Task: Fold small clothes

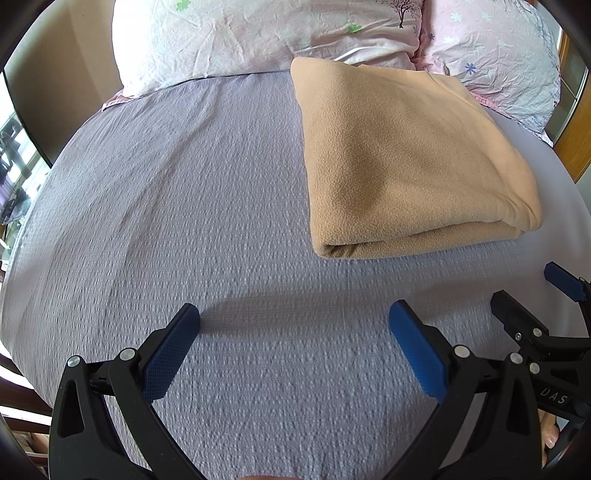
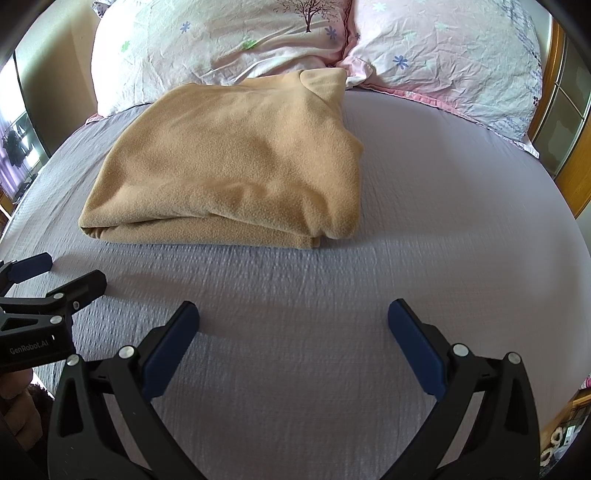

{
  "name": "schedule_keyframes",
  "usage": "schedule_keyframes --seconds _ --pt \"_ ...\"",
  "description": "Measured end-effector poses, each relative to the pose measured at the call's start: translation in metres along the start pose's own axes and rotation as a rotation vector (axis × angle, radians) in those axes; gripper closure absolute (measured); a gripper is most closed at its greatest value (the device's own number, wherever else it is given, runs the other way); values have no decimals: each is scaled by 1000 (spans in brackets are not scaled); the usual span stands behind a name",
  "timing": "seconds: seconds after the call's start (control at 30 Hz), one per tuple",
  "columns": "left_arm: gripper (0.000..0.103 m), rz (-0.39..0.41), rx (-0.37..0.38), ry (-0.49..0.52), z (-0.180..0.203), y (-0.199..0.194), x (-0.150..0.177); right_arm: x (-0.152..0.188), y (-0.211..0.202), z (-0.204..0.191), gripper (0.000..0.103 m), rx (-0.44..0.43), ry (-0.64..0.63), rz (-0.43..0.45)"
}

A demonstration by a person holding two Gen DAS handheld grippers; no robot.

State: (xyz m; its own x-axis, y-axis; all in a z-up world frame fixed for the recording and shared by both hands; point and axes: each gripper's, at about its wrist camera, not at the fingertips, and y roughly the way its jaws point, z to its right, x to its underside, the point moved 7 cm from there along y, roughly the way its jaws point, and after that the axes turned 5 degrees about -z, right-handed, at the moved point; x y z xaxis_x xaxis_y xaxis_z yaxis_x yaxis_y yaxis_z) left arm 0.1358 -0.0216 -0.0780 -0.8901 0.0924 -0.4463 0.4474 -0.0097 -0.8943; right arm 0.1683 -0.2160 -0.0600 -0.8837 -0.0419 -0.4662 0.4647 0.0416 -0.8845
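Left wrist view
Left gripper (image 1: 294,321): spread wide with nothing between its blue pads (image 1: 171,354), hanging over bare bedsheet (image 1: 155,206); judged from the pose, it is parked clear of the work and not reaching.
Right gripper (image 1: 532,291): only its tip enters at the right edge, just beside the left one; its jaws look parted here too.
Folded fleece (image 1: 402,158): a tan bundle lying flat on the sheet, ahead of the left gripper and off to its right, well apart from the fingertips; its rounded fold faces the camera, its far end touches the pillows (image 1: 258,33).
Placement: the bundle sits squared up near the head of the bed (probably set there to leave the nearer sheet free for the next piece).

Right wrist view
Right gripper (image 2: 293,319): released, jaws wide, holding nothing, above plain sheet.
Left gripper (image 2: 55,273): its tip shows at the left edge, near the fleece's front left corner but not touching it.
Folded fleece (image 2: 229,166): ahead and to the left of the right gripper, apart from it; layers stacked, open edges showing along the front right.
Task state: the fold looks finished; no other garment is in sight.
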Motion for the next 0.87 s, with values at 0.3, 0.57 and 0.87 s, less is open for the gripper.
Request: schedule_keyframes --seconds 0.3,0.57,0.87 --pt "1 0 0 0 0 0 0 0 0 0 2 0 0 0" --pt "1 -2 -3 -5 0 0 -1 0 0 0 2 0 -1 1" --pt "1 6 -5 -5 0 0 -1 0 0 0 2 1 1 2"
